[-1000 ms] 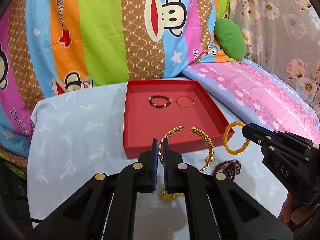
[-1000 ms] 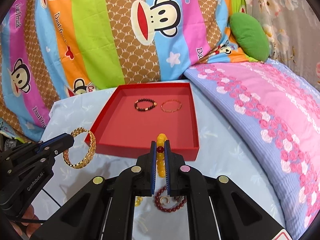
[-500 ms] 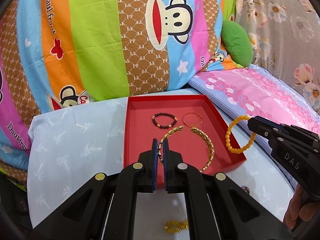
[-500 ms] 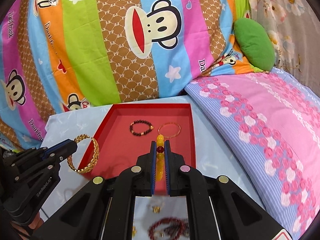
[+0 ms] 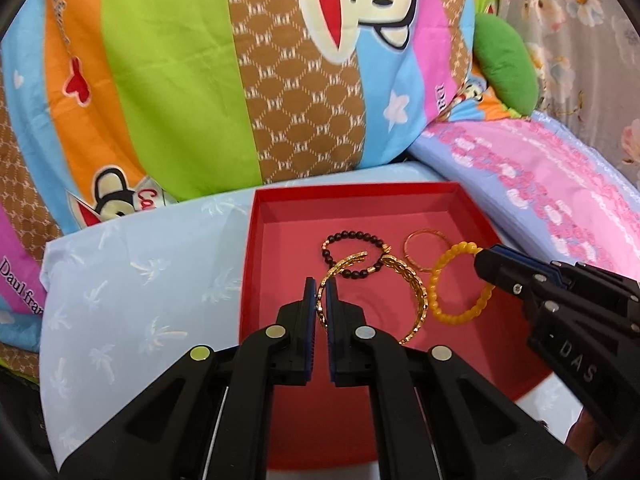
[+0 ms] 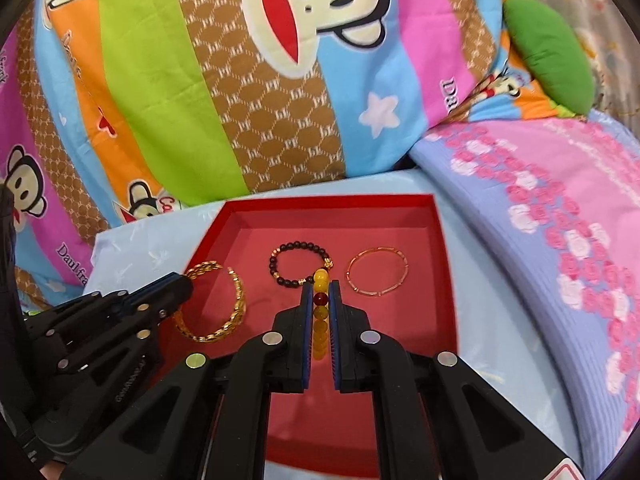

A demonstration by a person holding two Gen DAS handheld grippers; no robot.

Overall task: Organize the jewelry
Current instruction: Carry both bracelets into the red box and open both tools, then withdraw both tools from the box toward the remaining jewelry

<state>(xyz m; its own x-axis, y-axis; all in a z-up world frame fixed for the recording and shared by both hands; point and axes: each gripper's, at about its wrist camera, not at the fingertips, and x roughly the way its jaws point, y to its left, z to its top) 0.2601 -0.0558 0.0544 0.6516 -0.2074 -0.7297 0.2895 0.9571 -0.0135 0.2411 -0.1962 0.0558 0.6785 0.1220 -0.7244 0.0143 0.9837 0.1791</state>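
Note:
A red tray (image 5: pixel 250 248) (image 6: pixel 444 240) lies on the pale blue sheet. In it lie a dark bead bracelet (image 5: pixel 348 240) (image 6: pixel 296 248) and a thin gold bangle (image 5: pixel 424 236) (image 6: pixel 378 274). My left gripper (image 5: pixel 321 292) (image 6: pixel 182 284) is shut on an open gold leaf bangle (image 5: pixel 416 296) (image 6: pixel 224 304) and holds it above the tray floor. My right gripper (image 6: pixel 321 292) (image 5: pixel 480 264) is shut on a yellow bead bracelet (image 5: pixel 460 284) (image 6: pixel 320 320) and holds it over the tray, right of the gold bangle.
A striped monkey-print pillow (image 5: pixel 240 80) stands right behind the tray. A pink floral pillow (image 5: pixel 560 188) lies at the right. A green cushion (image 5: pixel 504 68) sits at the back right. The pale blue sheet (image 5: pixel 132 292) spreads left of the tray.
Both grippers have moved forward with their bracelets, from before the tray's front edge to over its floor. The loose jewelry on the sheet has dropped out of view.

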